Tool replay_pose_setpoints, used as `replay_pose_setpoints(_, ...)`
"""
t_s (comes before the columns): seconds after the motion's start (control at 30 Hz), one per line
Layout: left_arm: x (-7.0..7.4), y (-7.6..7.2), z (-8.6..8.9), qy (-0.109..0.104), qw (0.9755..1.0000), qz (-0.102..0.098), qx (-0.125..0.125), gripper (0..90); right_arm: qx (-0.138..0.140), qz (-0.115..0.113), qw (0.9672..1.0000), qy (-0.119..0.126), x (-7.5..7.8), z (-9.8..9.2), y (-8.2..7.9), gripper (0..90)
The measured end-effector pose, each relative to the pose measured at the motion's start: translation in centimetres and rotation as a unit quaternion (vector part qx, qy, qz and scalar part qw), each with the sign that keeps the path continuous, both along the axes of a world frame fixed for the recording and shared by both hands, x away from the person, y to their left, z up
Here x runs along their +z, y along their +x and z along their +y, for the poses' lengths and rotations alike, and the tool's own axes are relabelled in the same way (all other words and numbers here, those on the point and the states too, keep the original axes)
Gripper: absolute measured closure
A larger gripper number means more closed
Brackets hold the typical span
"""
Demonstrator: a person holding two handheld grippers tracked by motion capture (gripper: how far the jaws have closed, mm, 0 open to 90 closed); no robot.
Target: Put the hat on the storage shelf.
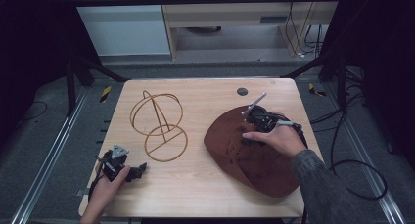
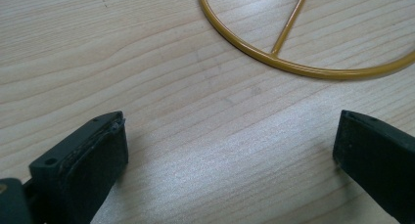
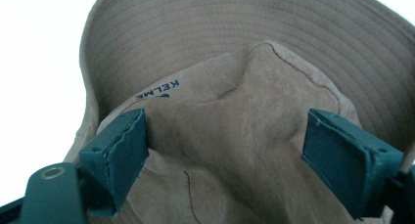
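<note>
A brown brimmed hat (image 1: 254, 163) lies on the right half of the wooden table (image 1: 205, 185). My right gripper (image 1: 246, 138) rests on the hat's left part, jaws open. In the right gripper view the jaws straddle the crumpled crown (image 3: 235, 116), with the stitched brim (image 3: 235, 33) and a "KELME" label behind it. A gold wire stand (image 1: 159, 123) of rings and rods sits left of centre. My left gripper (image 1: 139, 170) is at the table's front left, open over bare wood. Its base ring (image 2: 293, 66) lies just ahead of the left gripper (image 2: 230, 150).
A small dark round disc (image 1: 242, 91) is set in the table near the far edge. Black frame posts (image 1: 337, 77) stand at the far corners. Cables (image 1: 352, 165) trail on the floor to the right of the table.
</note>
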State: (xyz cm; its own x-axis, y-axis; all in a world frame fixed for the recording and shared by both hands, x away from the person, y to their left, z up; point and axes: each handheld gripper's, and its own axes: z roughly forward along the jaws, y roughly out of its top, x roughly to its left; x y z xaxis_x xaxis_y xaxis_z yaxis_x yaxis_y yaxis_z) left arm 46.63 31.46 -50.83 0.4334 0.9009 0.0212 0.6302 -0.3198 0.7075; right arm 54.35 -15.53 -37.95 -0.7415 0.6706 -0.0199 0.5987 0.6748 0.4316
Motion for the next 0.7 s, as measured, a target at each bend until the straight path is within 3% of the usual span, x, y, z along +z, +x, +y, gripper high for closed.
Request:
replay_pose_setpoints(0.23, 0.0, 0.0, 0.0, 0.000, 1.0000, 0.000, 0.000, 0.0, -0.002, -0.001, 1.0000, -0.009, -0.5, 0.0, 0.3, 25.5)
replay_pose_setpoints(0.7, 0.0, 0.0, 0.0, 0.000, 1.0000, 0.000, 0.000, 0.0, -0.015, 0.010, 0.9998, -0.001, -1.7, -1.0, 0.5, 37.2)
